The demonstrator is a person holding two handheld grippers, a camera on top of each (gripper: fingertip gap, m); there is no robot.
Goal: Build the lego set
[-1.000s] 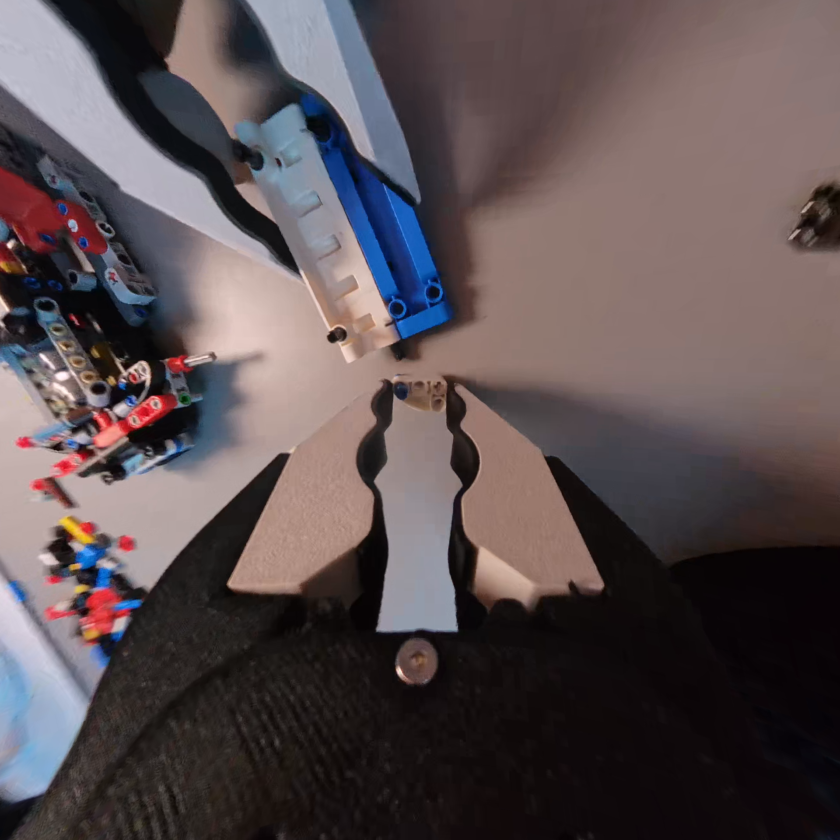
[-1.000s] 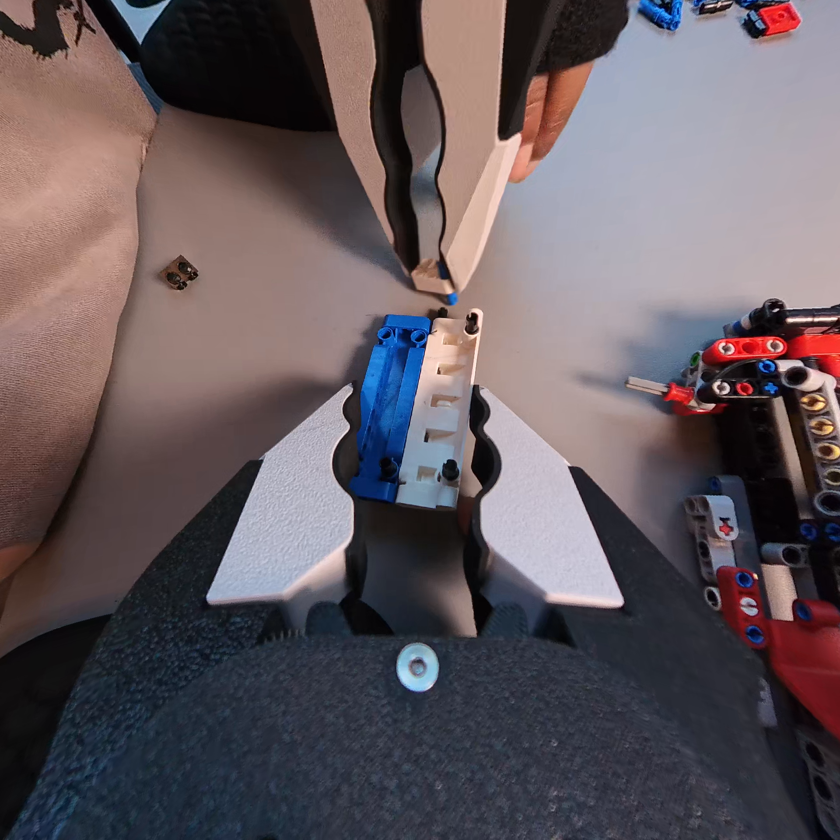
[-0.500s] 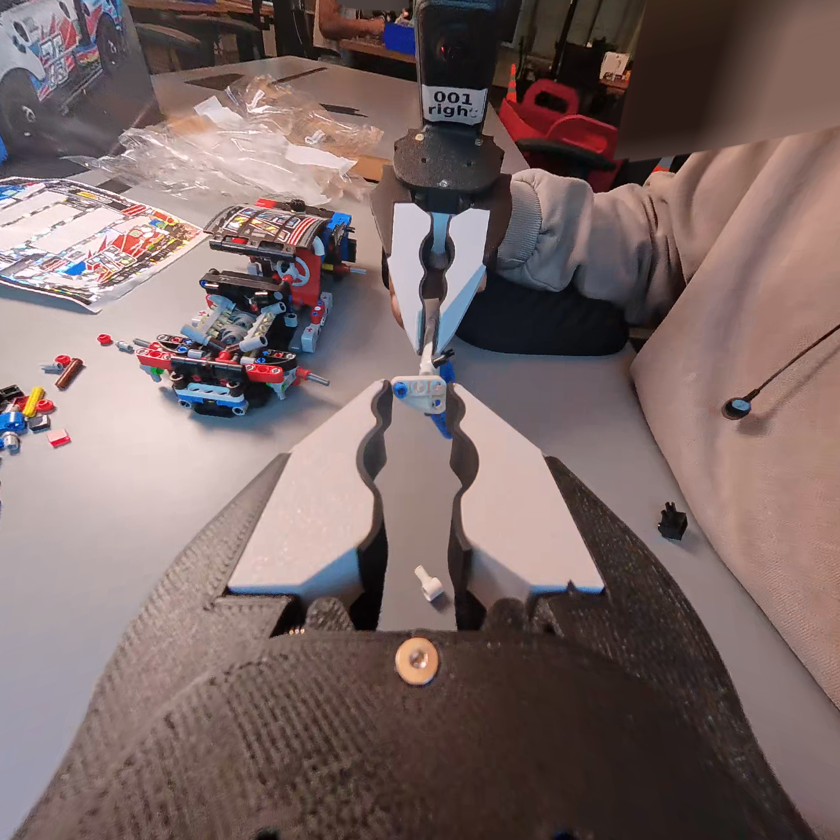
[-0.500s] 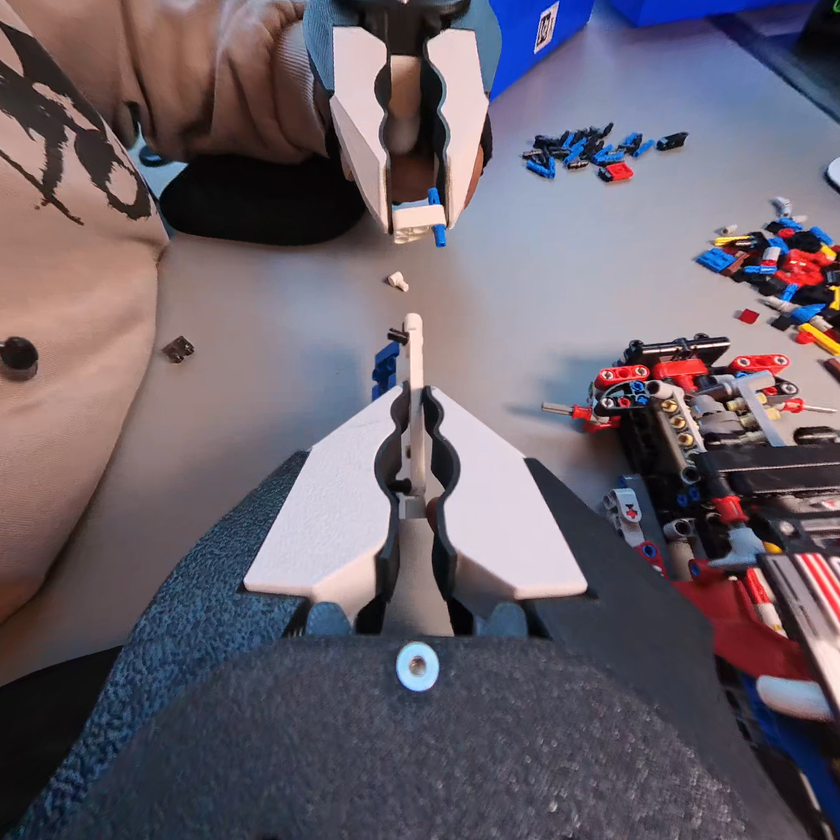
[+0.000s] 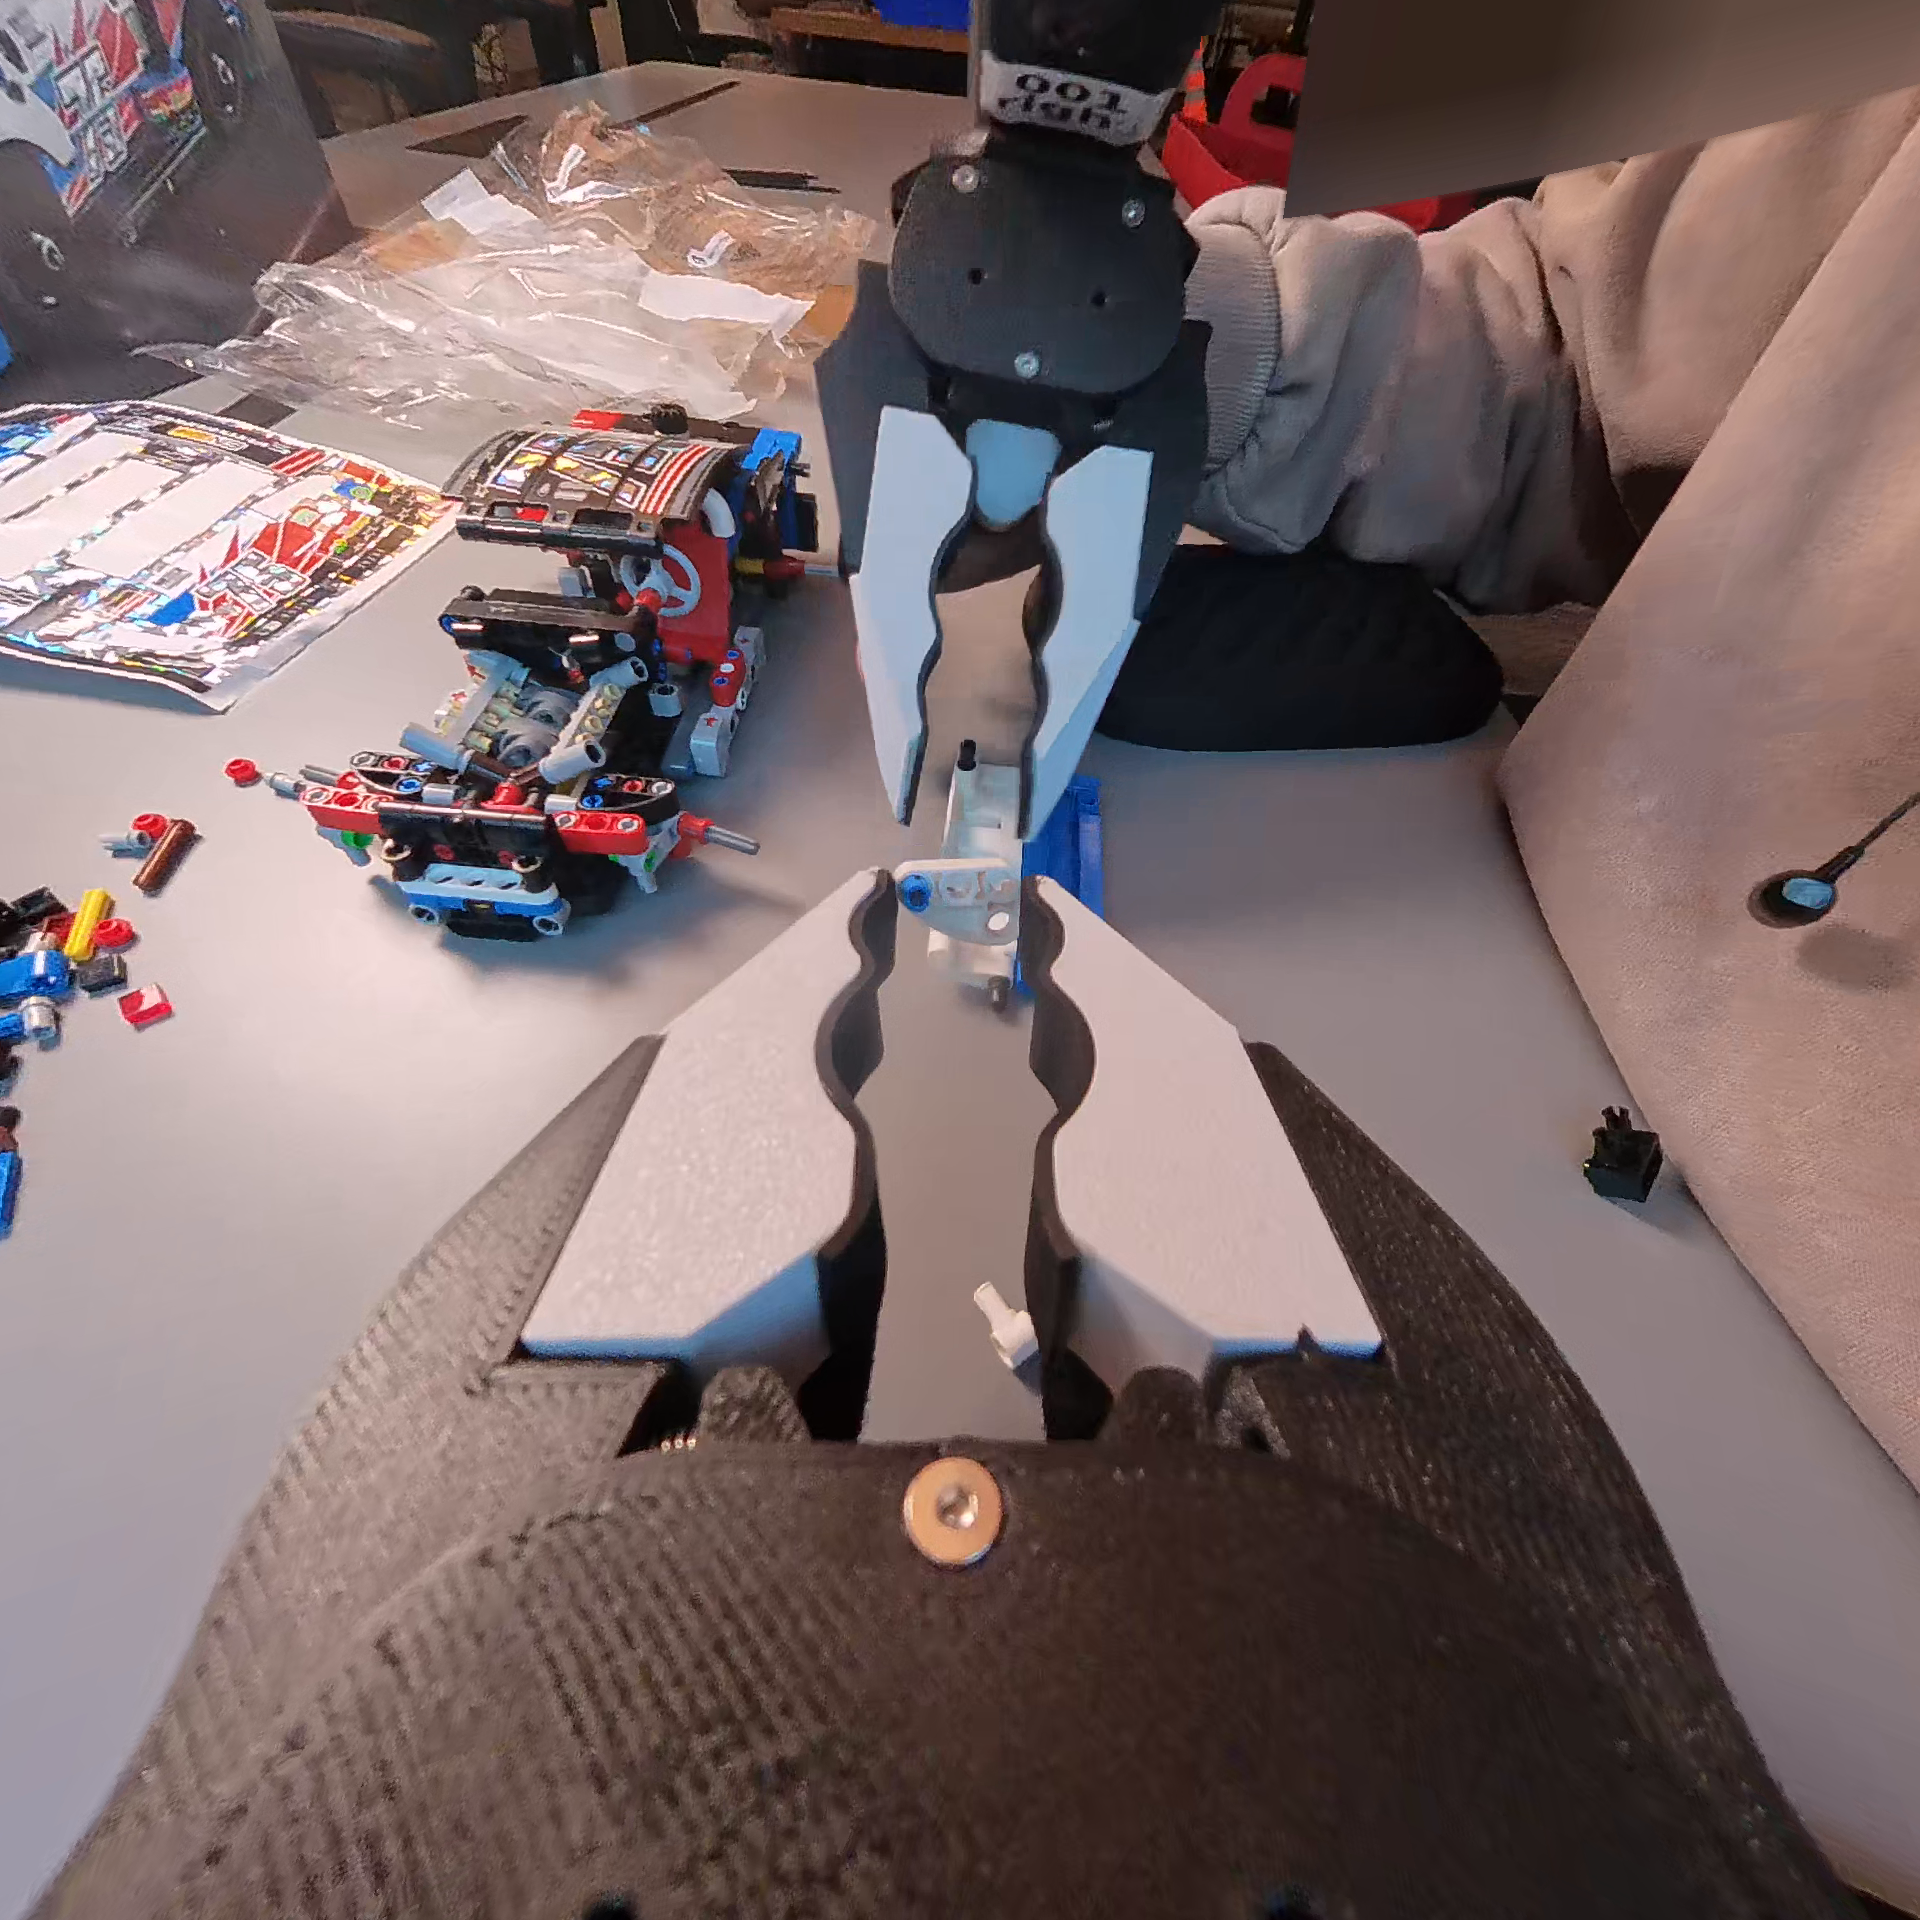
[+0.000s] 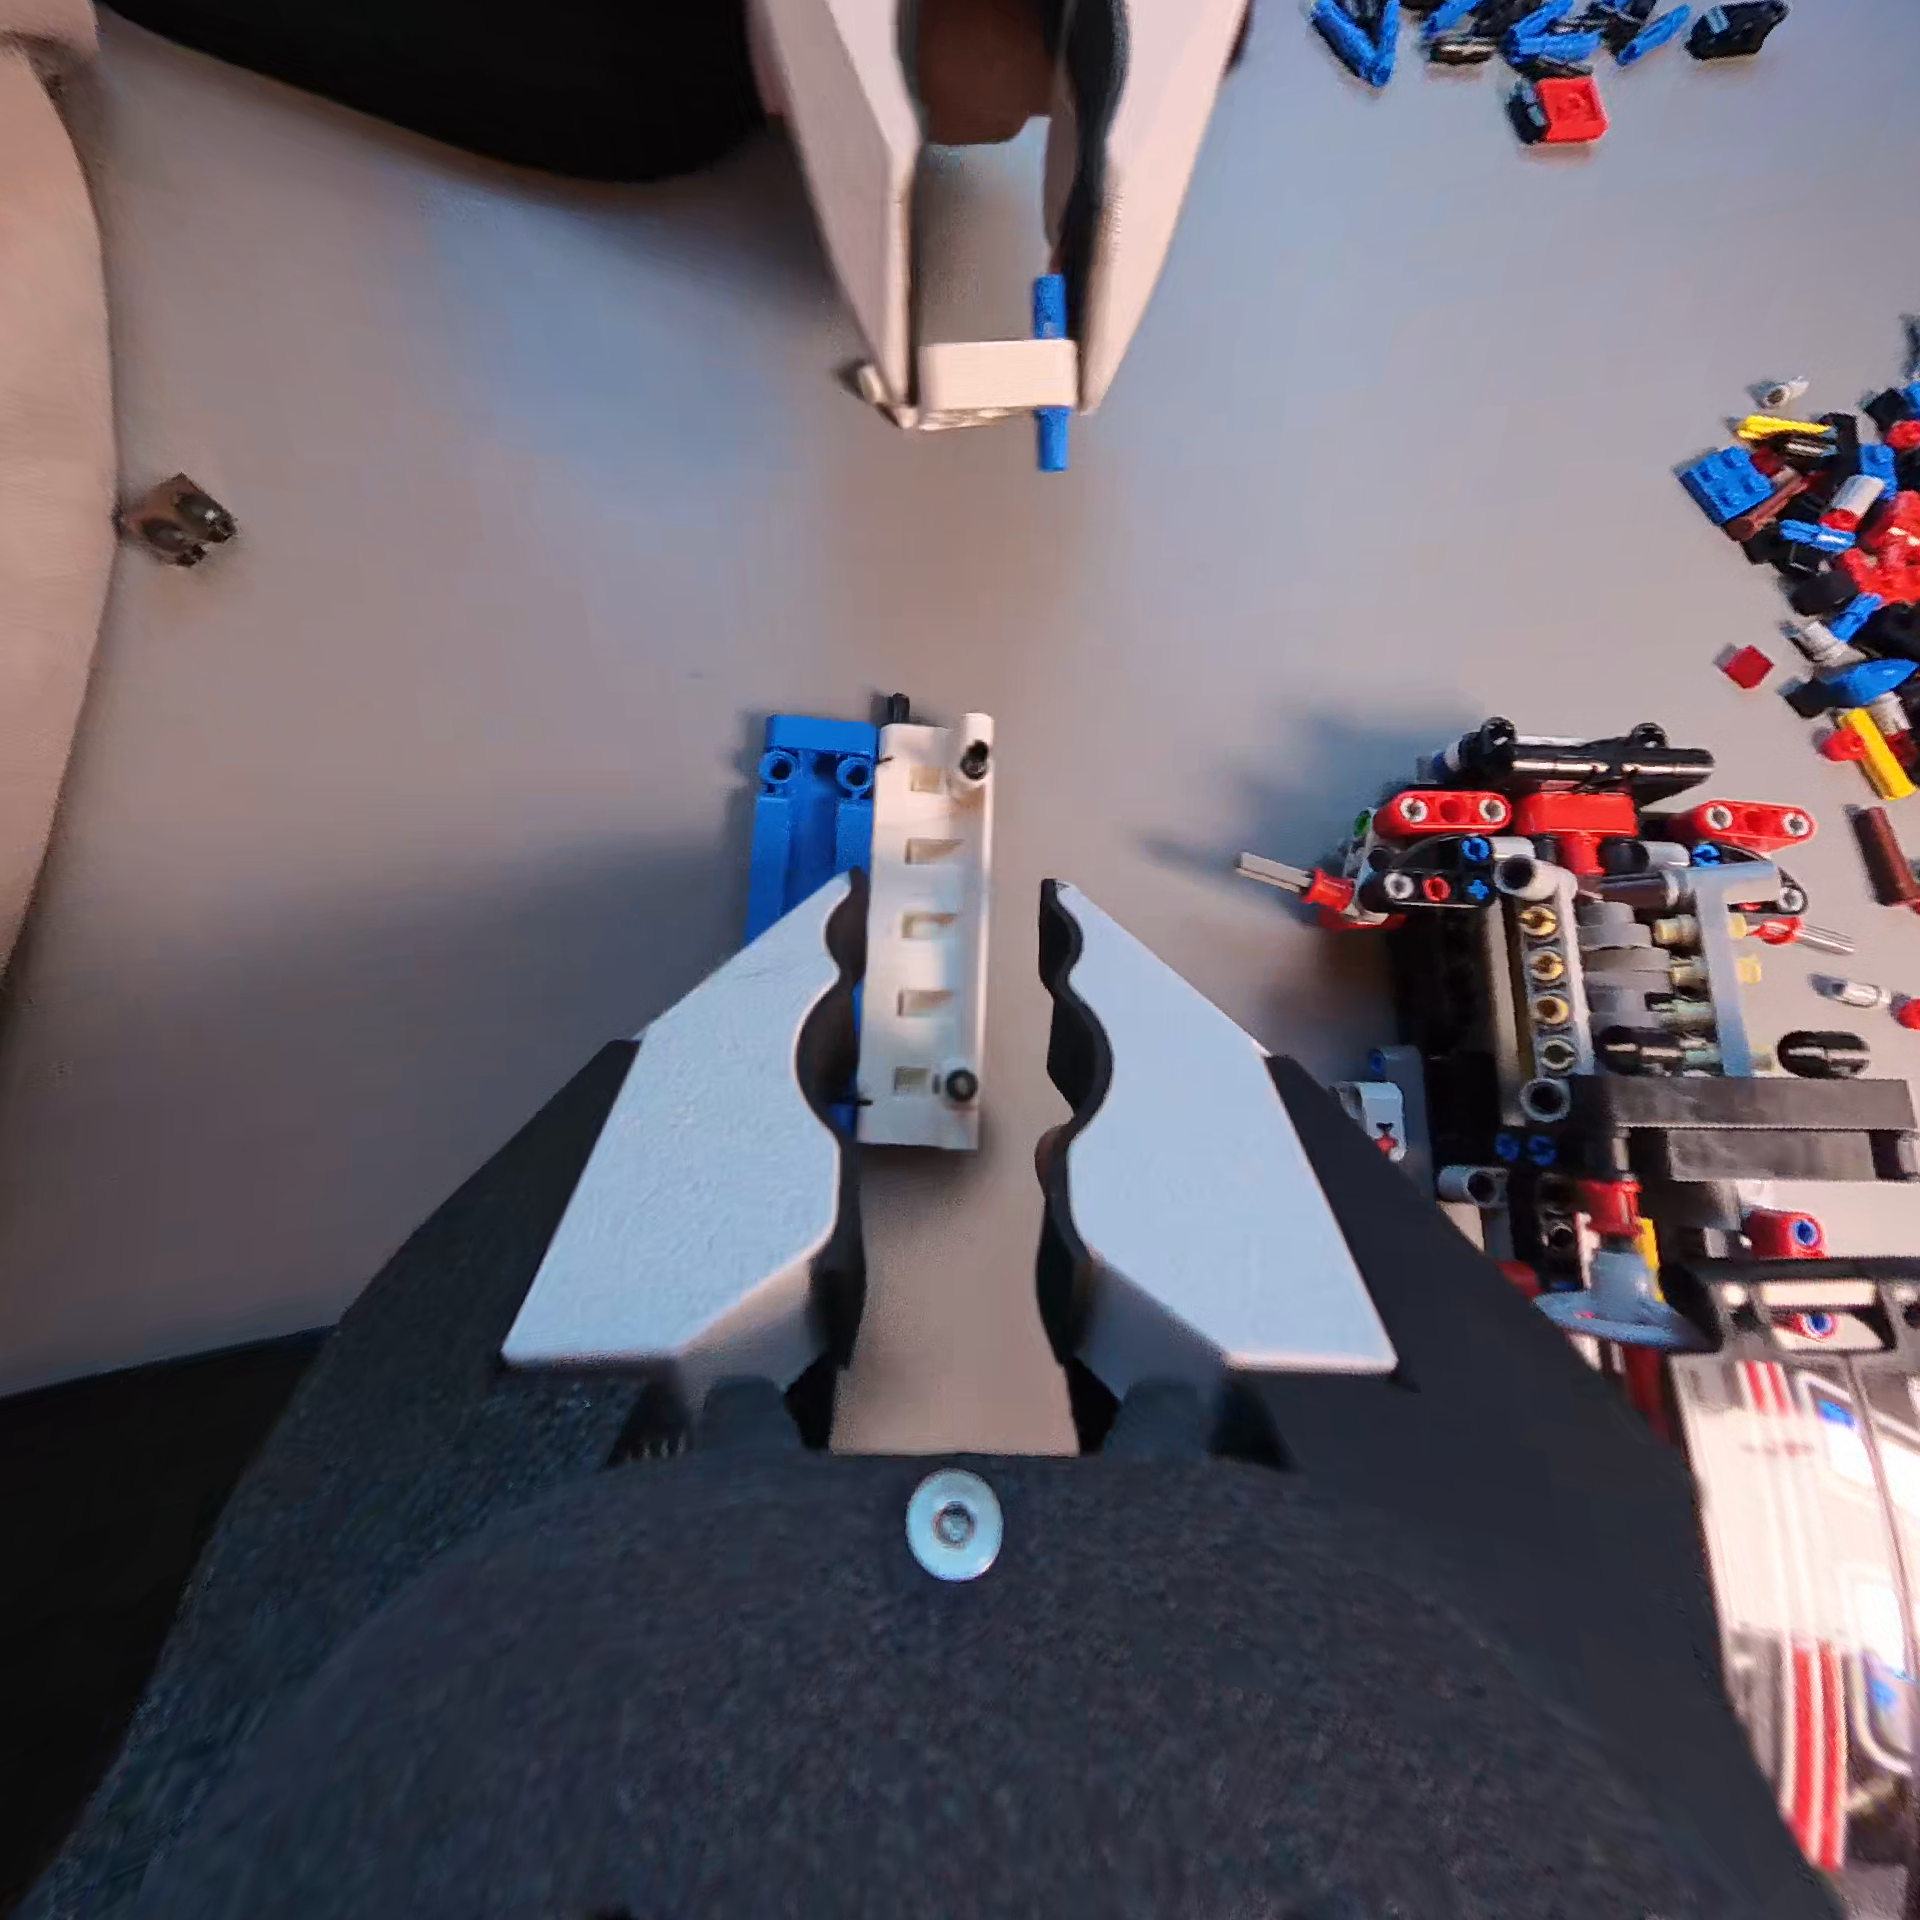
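Note:
My left gripper is shut on a small white piece with a blue pin in one hole. The right wrist view shows it at the top, holding the white piece above the table with the blue pin sticking out. My right gripper is open. A white panel joined to a blue panel lies on the table below its fingers, with a gap to the right pad. In the left wrist view the right gripper straddles the white panel.
The partly built car stands left of the grippers and also shows in the right wrist view. Loose pieces lie beyond it. A sticker sheet and plastic bags lie at the back left. A small black piece and a small white pin lie on the table. A person's sleeve is at the right. Tip to tip, the grippers are about 8 cm apart.
Half a second ago my right gripper was shut on the blue and white panel, held on edge. It has now opened and the panel lies on the table. My left gripper keeps its white piece.

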